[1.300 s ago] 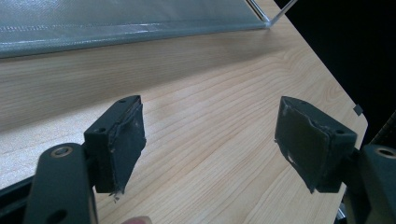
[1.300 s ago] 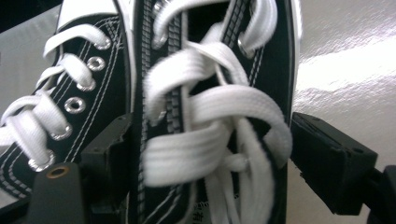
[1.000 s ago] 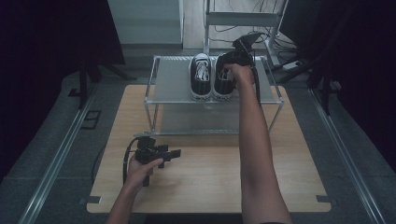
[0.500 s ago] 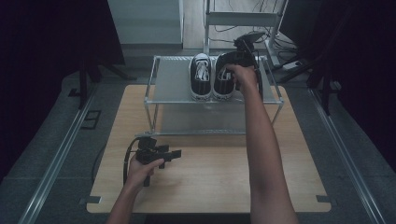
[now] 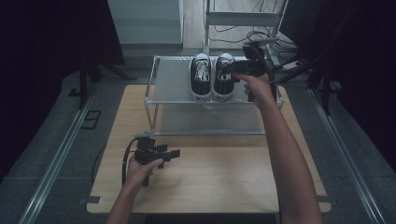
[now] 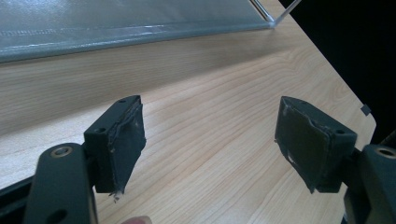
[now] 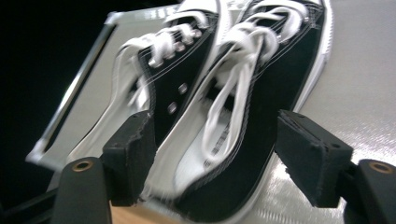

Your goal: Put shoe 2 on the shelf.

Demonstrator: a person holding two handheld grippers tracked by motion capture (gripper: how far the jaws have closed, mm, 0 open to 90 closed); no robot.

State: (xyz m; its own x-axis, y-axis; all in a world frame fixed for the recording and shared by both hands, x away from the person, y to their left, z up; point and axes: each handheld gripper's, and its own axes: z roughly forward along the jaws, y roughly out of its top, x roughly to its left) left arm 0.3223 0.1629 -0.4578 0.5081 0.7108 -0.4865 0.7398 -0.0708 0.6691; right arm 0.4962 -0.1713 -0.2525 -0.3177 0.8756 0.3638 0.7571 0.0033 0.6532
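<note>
Two black-and-white sneakers stand side by side on the top of a metal rack: the left sneaker and the right sneaker. My right gripper is at the right sneaker's side, pointing left. In the right gripper view the right gripper is open, its jaws set wide on either side of the nearer sneaker; the other sneaker lies behind. My left gripper rests low over the wooden table, open with nothing between its fingers.
The rack's lower shelf runs just beyond the left gripper. The table's right corner drops off to dark floor. A second metal frame and cables stand behind the rack. Floor rails flank the table.
My right hand and gripper have drawn back to the right, from over the right sneaker to its side. The left gripper has stayed put.
</note>
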